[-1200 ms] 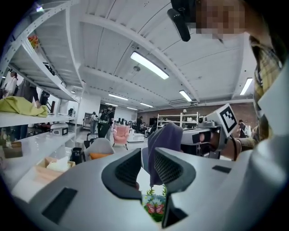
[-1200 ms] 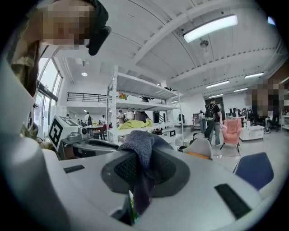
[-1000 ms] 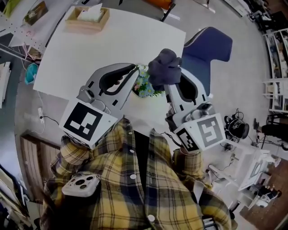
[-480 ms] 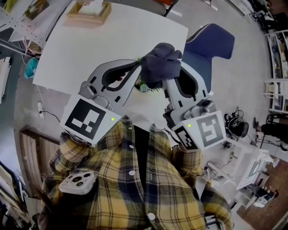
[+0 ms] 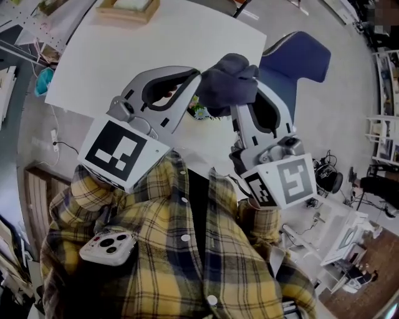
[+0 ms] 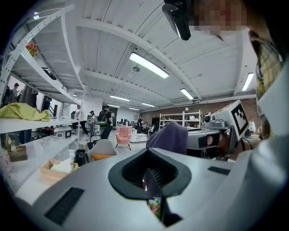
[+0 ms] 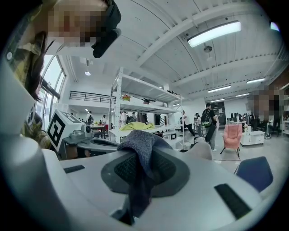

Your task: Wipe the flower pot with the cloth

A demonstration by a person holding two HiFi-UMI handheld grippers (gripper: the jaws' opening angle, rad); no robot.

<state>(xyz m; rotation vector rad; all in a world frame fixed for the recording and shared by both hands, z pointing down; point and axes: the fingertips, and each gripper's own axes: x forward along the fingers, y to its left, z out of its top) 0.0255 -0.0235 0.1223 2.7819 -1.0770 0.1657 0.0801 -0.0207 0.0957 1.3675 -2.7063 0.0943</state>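
My right gripper (image 5: 232, 98) is shut on a dark blue-grey cloth (image 5: 227, 84), which bunches over its fingertips and hangs down between the jaws in the right gripper view (image 7: 142, 146). My left gripper (image 5: 196, 78) is shut, its tip right beside the cloth, and I see nothing held between its pads (image 6: 148, 170). The small flower pot (image 5: 199, 112) with green leaves and pale flowers shows below and between the two grippers, mostly hidden by them. A sliver of its flowers (image 6: 156, 206) shows through the gap under the left jaws.
The white table (image 5: 156, 43) stretches away beyond the grippers, with a wooden tissue box (image 5: 128, 7) at its far edge. A blue chair (image 5: 293, 56) stands at the table's right. My plaid shirt fills the lower part of the head view.
Both grippers have shifted up the picture. The cloth has come left over the plant and now hides most of the flowers.
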